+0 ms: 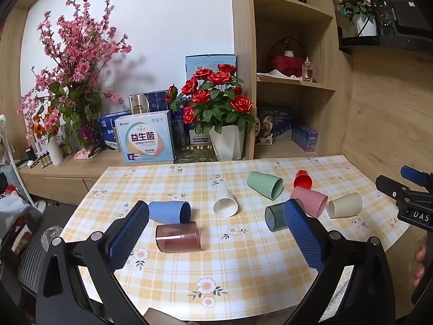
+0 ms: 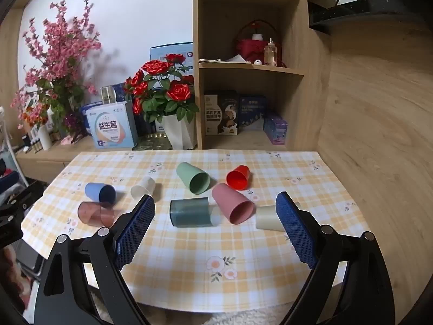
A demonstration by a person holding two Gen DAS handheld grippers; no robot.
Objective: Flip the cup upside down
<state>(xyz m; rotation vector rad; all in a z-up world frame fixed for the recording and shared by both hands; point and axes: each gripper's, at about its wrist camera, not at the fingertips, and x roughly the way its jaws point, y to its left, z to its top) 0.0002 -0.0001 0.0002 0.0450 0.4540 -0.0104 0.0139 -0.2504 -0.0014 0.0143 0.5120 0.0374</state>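
**Eight cups lying on their sides, both grippers spread and empty**

The left gripper (image 1: 216, 233) and the right gripper (image 2: 215, 227) are held above the near part of the table (image 2: 189, 284), each with its jaws spread wide and nothing between them. Eight cups are seen on their sides across the middle of the checked cloth: a blue cup (image 1: 170, 211) touching a brown clear cup (image 1: 178, 237) at the left, a white cup (image 1: 225, 202), a green cup (image 1: 265, 185), a red cup (image 2: 238, 177), a pink cup (image 2: 233, 203), a grey clear cup (image 2: 190, 213) and a cream cup (image 1: 344, 205). A bare strip of cloth is left along the near edge. The far edge is met by a flower pot (image 2: 180, 132) and shelves (image 2: 251, 67).
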